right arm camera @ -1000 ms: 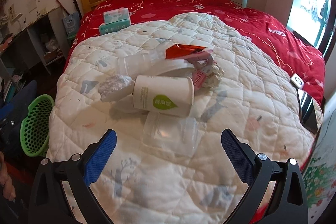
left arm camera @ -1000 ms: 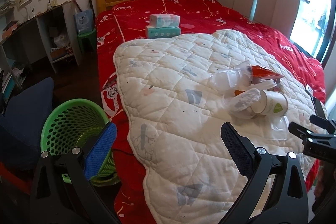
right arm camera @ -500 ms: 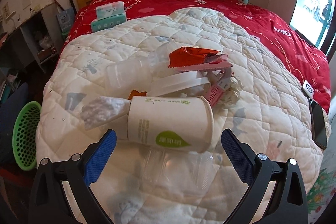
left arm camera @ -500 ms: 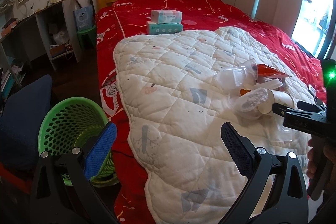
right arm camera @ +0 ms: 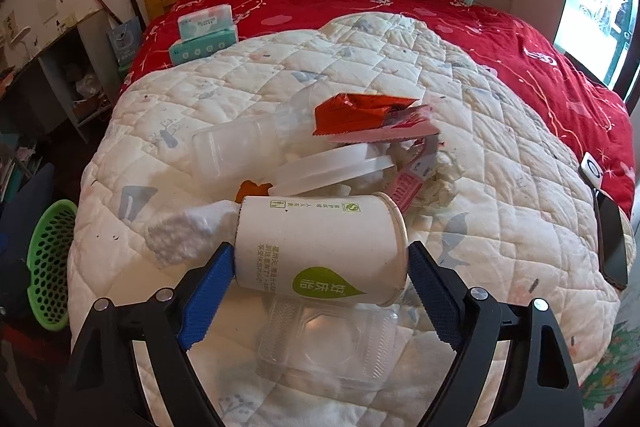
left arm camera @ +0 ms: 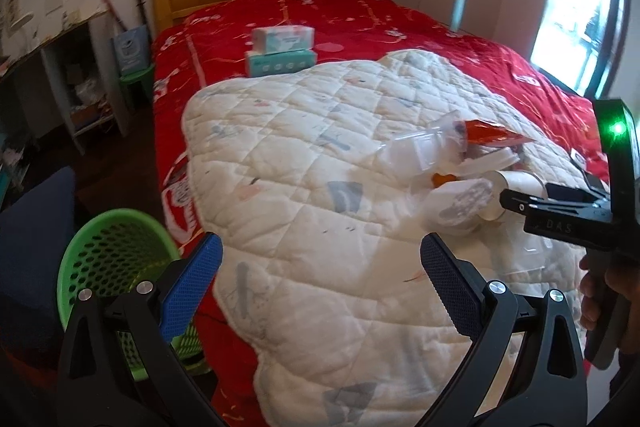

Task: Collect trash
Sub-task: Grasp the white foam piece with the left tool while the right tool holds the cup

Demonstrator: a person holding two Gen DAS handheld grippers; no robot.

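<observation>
your right gripper has just been closing around the paper cup, which lies on its side on the white quilt; its pads meet base and rim. it's light and crushable, so squeeze gently. your left gripper hangs spread and empty.

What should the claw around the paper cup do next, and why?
Probably finish squeezing. The right gripper has just been closing, its blue pads at both ends of the tipped paper cup, seemingly touching, maybe not firmly. Next: green basket.
</observation>
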